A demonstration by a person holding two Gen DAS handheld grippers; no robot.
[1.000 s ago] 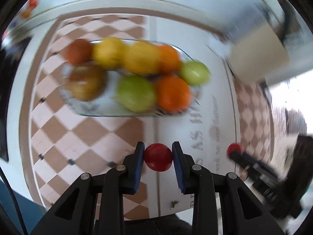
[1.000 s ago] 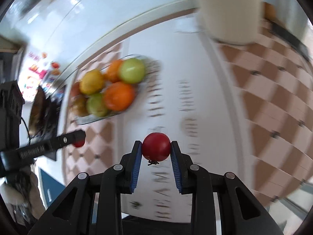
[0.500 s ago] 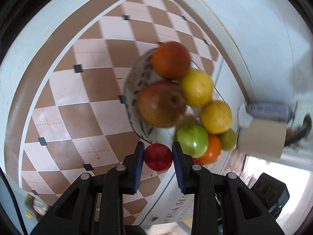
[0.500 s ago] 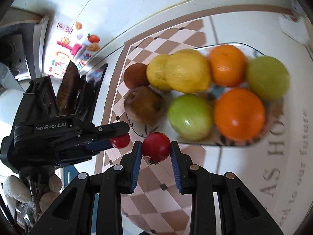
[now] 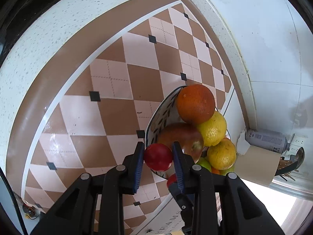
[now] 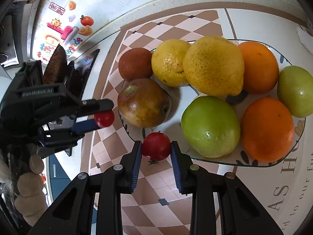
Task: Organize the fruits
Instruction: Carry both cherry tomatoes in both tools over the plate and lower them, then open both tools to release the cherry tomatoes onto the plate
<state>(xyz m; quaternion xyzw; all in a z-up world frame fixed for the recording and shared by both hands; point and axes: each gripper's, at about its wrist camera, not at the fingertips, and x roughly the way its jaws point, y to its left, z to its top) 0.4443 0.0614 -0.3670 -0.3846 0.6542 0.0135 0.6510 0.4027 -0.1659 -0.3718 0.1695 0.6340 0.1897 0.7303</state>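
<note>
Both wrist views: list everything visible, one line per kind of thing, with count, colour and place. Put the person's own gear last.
plate: one, clear with dark leaf pattern, on the checked mat.
oranges: two, orange, right part of the plate.
lemons: two, yellow, back middle of the plate.
green fruits: two, green, front middle and far right.
brown-red apple: one, left front of the plate.
rough brown fruit: one, back left corner.
checked mat: one, brown and pink, on the white counter.
small red fruits: two, one in each gripper.
left hand-held gripper: black, shut on its red fruit, at the plate's end.
right hand-held gripper: black, shut on its red fruit, at the plate's front rim.
</note>
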